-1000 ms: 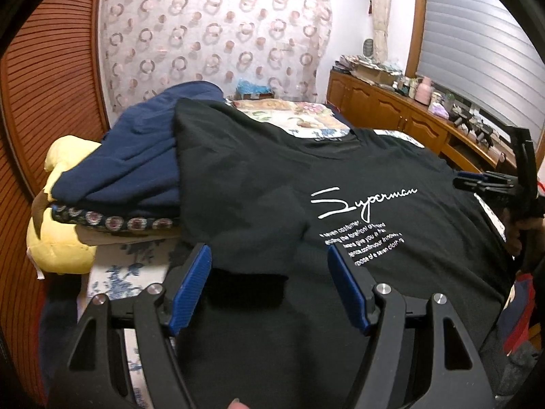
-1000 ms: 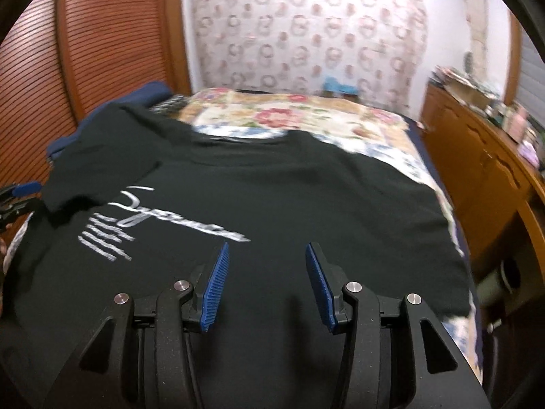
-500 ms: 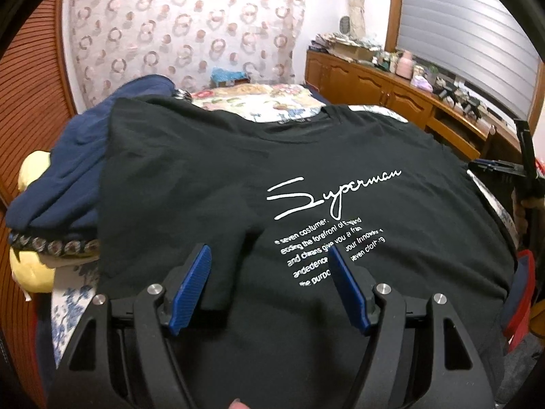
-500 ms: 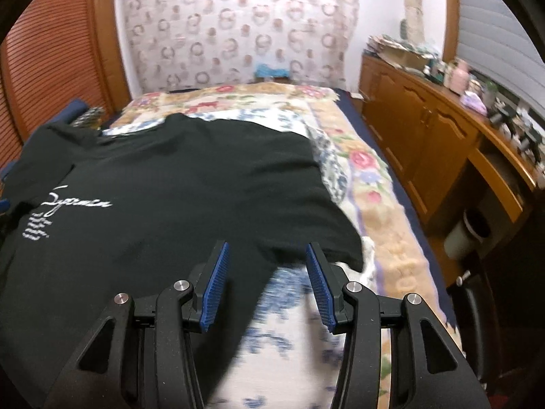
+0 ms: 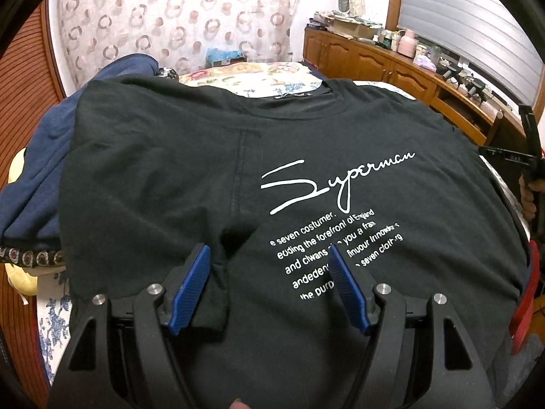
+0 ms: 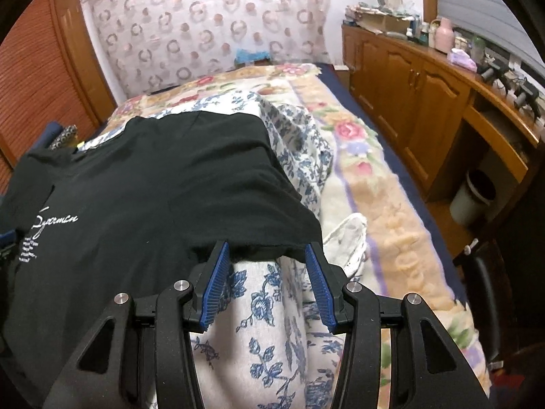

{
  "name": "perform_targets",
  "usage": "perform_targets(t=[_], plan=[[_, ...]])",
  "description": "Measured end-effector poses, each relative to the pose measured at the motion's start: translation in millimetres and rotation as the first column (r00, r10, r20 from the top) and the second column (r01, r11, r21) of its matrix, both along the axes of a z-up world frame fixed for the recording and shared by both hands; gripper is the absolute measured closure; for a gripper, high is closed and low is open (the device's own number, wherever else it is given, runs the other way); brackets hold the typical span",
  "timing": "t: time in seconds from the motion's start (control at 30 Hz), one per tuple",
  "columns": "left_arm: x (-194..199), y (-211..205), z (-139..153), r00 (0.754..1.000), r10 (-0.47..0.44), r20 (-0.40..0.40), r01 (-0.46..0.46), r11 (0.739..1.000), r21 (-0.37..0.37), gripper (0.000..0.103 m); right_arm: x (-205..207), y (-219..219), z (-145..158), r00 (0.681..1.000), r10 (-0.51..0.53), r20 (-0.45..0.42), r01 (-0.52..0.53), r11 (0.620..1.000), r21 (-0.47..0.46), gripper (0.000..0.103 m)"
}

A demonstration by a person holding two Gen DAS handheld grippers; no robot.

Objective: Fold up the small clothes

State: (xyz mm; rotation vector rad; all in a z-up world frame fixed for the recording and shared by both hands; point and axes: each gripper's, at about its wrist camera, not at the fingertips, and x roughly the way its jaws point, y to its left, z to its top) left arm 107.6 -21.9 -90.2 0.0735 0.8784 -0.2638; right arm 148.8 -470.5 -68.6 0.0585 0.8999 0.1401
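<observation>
1. Black T-shirt (image 5: 190, 156) spread face up on the flowered bedcover (image 6: 272, 310), white "Superman" print (image 5: 337, 184) and lines of small text readable, collar toward the far end of the bed.
2. Left sleeve already turned inward, lying flat on the chest with its seam beside the print; so one small fold apparently done.
3. Right sleeve (image 6: 259, 231) not folded yet, lying out over the edge of the shirt onto the bedcover. Body not folded either, hem out of sight below the cameras.
4. Left gripper (image 5: 269, 272) above the lower chest, blue pads wide apart, nothing pinched; the end of the folded sleeve just beside the left pad, contact not clear.
5. Right gripper (image 6: 269, 272) at the cuff of the right sleeve, pads half spread on both sides of the cuff edge, not pressed on the cloth as far as visible.
6. Around: navy garment (image 5: 44, 177) heaped to the left, yellow pillow (image 5: 20, 272) under it, wooden cabinets (image 6: 408, 102) along the right wall.
7. Left to do, probably: take the right sleeve inward, then fold the body in half or thirds.
</observation>
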Motion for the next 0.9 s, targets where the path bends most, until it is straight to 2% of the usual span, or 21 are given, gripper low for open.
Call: perform_targets(t=[0.13,0.3,0.47,0.7,0.9], plan=[[4,-1,-7,1.000,0.009,-0.015,-0.009,1.000,0.017,0.032,7,6,-3,0.999,0.034,-0.028,-0.034,0.999,-0.003,0.058],[4,-6,-8,1.000,0.002,-0.013,-0.001,0.999,0.034,0.025,5,14,-1,0.997,0.075,-0.015,-0.076,0.996,-0.042,0.075],[5,-11,-9,1.000,-0.012,-0.021,0.013,0.999,0.051,0.017,2,21,2,0.995,0.094,0.015,-0.091,0.986,-0.143,0.096],[5,-10,-9,1.000,-0.016,-0.023,0.017,0.999,0.051,0.014,-4,39,29,0.980,0.154,0.125,-0.136,0.981,-0.142,0.099],[5,-10,-8,1.000,-0.015,-0.023,0.016,0.998,0.053,0.013,-18,84,51,0.944,0.275,0.181,-0.252,0.957,-0.142,0.099]])
